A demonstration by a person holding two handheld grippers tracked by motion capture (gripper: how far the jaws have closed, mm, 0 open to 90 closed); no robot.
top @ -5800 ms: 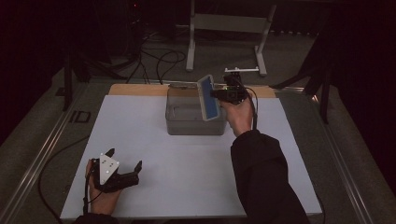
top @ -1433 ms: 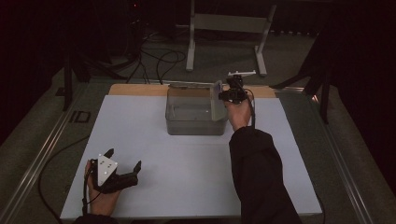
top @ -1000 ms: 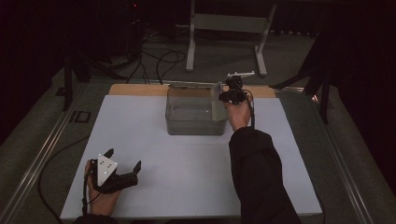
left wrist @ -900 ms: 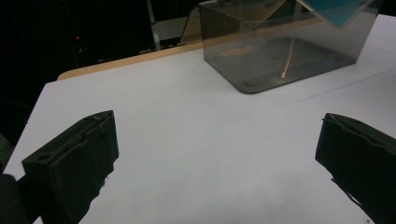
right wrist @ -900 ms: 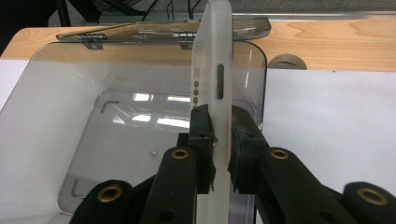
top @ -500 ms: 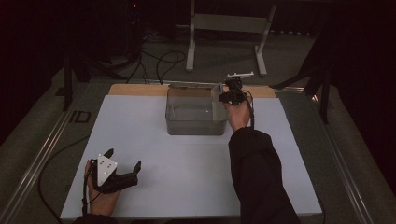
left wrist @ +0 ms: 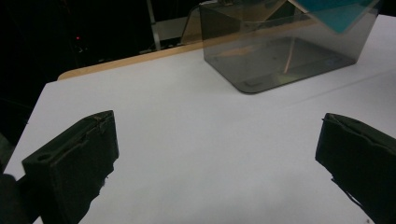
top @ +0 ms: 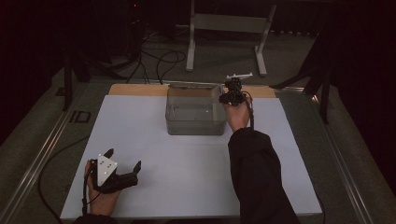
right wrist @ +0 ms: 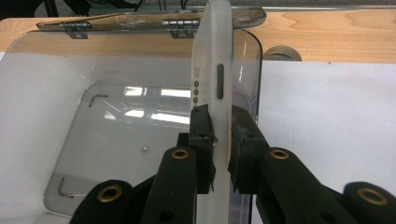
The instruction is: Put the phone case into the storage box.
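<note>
In the high view, a clear smoky plastic box [top: 195, 111] sits at the upper centre of the white table [top: 154, 154], its hinged lid folded back toward the wooden strip [top: 135, 89] along the far edge. The right gripper [top: 232, 96] is just to the right of the box's upper right corner, held in a hand whose dark sleeve [top: 257, 177] runs down to the bottom edge of the frame. What it holds is too small to make out here. The left gripper [top: 122, 167] rests in the lower left, well apart from the box, with its grey plate on top and its jaws spread.

In the left gripper view, the two black jaws stand wide apart at the lower left and lower right corners with bare white table between them and nothing held. The box [left wrist: 285, 51] lies at the upper right, and a teal flat thing [left wrist: 338, 13] shows above its right end.

In the right gripper view, the jaws at bottom centre are clamped on the thin edge of a translucent white phone case [right wrist: 212, 74], held upright. The case rises through the middle of the frame, over the right end of the open box [right wrist: 121, 144], whose hinges show along the top.
</note>
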